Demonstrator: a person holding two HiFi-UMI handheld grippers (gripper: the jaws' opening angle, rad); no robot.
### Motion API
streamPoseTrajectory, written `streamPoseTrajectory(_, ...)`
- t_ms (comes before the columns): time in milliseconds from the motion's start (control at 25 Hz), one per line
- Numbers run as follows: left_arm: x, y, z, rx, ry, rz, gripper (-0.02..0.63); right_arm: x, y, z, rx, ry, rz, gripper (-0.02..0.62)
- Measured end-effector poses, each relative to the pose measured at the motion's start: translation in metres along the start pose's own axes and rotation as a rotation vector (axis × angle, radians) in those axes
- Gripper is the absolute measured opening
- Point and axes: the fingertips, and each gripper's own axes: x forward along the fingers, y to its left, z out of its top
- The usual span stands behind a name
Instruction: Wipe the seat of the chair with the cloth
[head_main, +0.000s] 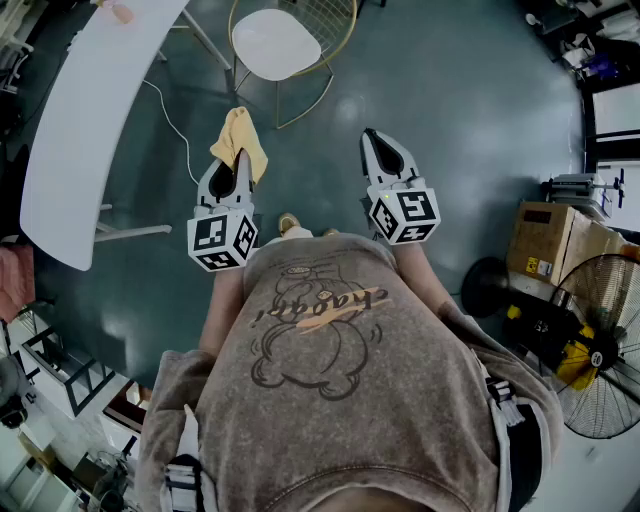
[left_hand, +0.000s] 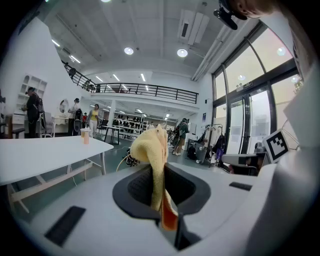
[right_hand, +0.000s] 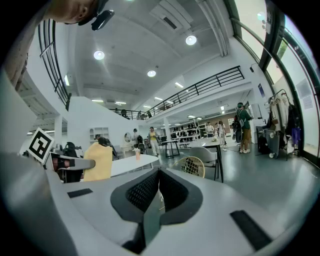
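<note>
Yellow cloth (head_main: 240, 133), crumpled, in left gripper (head_main: 240, 160) jaws

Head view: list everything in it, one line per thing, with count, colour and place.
chair: one, white seat on a gold wire frame, top centre on the floor
table: one, white, long, along the left
cup: one, orange-pink, at the table's far end
cable: one, white, on the floor beside the table
cardboard box: one, brown, right edge
fan: one, black with yellow, lower right
cloth: one, yellow, clamped in the left gripper
left gripper: one, grey, shut on the cloth, left of centre
right gripper: one, grey, shut and empty, right of centre
</note>
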Motion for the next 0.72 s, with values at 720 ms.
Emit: streamPoseTrajectory(720, 0.017, 0.043, 0.005, 0.024, 0.012, -0.047, 0.049, 0.022, 0.016, -0.008, 0.047, -0.006, -0.056, 0.026)
